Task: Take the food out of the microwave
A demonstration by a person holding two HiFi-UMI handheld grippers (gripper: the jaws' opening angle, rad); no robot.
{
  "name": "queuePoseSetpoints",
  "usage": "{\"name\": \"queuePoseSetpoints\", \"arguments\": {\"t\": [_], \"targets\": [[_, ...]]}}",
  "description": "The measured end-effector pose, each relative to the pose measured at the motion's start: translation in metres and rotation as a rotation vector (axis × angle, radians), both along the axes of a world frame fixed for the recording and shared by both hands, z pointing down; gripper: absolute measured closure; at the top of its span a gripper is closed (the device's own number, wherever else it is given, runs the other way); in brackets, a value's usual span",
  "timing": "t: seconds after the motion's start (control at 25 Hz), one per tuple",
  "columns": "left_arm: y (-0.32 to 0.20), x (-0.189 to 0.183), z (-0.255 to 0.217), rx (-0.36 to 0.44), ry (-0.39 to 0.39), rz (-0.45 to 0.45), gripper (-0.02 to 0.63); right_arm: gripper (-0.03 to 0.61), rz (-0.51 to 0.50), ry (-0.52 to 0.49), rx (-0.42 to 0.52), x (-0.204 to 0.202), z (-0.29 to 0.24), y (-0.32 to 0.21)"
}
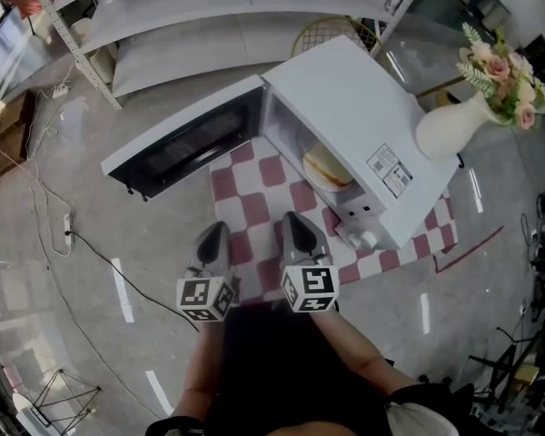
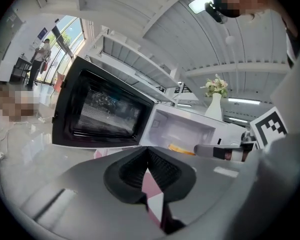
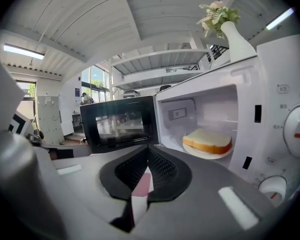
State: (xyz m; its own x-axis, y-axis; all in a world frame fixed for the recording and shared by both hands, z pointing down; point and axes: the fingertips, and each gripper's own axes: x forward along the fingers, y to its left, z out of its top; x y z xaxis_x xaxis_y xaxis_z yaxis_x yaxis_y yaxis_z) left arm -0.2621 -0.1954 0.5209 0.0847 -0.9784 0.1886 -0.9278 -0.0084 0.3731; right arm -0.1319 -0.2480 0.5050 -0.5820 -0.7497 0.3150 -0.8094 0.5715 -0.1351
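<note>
A white microwave [image 1: 363, 107] stands on a red-and-white checked cloth [image 1: 245, 198], its black-windowed door [image 1: 186, 143] swung wide open to the left. Inside, a slice of bread [image 3: 208, 140] lies on a white plate [image 3: 202, 154]; the head view shows the bread [image 1: 327, 166] in the cavity. My left gripper [image 1: 213, 239] and right gripper [image 1: 295, 230] hover side by side in front of the opening, apart from the microwave. Both are shut with nothing between the pads. The left gripper [image 2: 149, 156] faces the door and cavity, the right gripper [image 3: 149, 154] faces the bread.
A white vase of flowers [image 1: 459, 121] stands to the right of the microwave. Control knobs [image 3: 297, 131] are on the microwave's right front panel. Cables trail over the floor at the left [image 1: 68, 230]. Shelving [image 1: 163, 7] stands behind.
</note>
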Motion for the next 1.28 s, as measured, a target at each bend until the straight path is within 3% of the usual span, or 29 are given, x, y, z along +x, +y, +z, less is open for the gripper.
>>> {"name": "queuePoseSetpoints", "arguments": {"t": [0.48,0.8,1.28], "targets": [[-0.044,0.056,0.004,-0.013,0.056,0.18,0.606,0.578,0.174,0.012,0.006,0.047,0.008,-0.013],[-0.071,0.082,0.012,-0.045,0.244,0.251,0.606,0.578,0.235,0.038,0.011,0.068,0.015,-0.022],[-0.107,0.12,0.032,-0.156,0.454,0.391,0.605,0.578,0.262,0.066,0.016,0.081,0.021,-0.025]]}}
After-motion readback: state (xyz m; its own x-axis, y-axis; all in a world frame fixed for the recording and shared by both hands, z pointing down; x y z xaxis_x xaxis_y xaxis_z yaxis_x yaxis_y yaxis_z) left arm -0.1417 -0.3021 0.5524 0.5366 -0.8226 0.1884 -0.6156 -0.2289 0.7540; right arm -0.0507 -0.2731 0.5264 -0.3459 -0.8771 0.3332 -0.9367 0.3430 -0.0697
